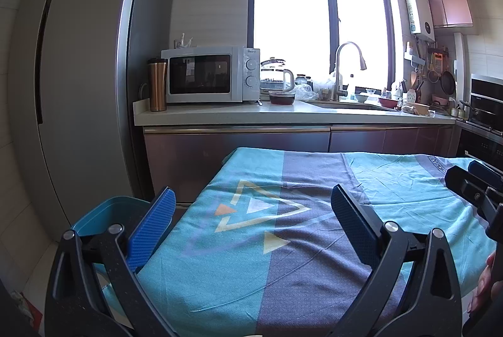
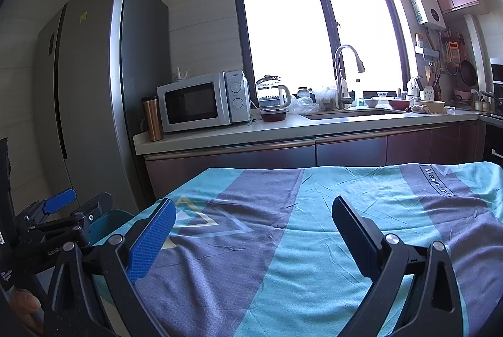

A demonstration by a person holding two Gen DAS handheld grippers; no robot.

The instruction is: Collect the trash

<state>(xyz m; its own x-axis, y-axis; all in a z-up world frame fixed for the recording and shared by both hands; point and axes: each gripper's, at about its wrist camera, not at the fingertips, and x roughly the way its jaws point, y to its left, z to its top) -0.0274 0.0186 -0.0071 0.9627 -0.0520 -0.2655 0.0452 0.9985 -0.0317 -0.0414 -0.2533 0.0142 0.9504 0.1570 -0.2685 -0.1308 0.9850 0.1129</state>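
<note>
Teal-and-grey cloth (image 1: pixel 283 242) (wrinkled) faces kitchen counter (image 1: pixel 220 114).

A home kitchen — a tall grey refrigerator (image 1: pixel 81 79) stands beside a stone counter (image 1: pixel 220 114) carrying a white microwave (image 1: pixel 210 74), a glass kettle (image 1: pixel 276 76) and a copper travel mug (image 1: pixel 157 84). A sink with a gooseneck tap (image 1: pixel 344 67) sits under a wide window (image 1: pixel 317 16). Pans and utensils hang on the tiled wall (image 1: pixel 437 70) — a wall-mounted water heater (image 1: pixel 419 12) above them.
</note>
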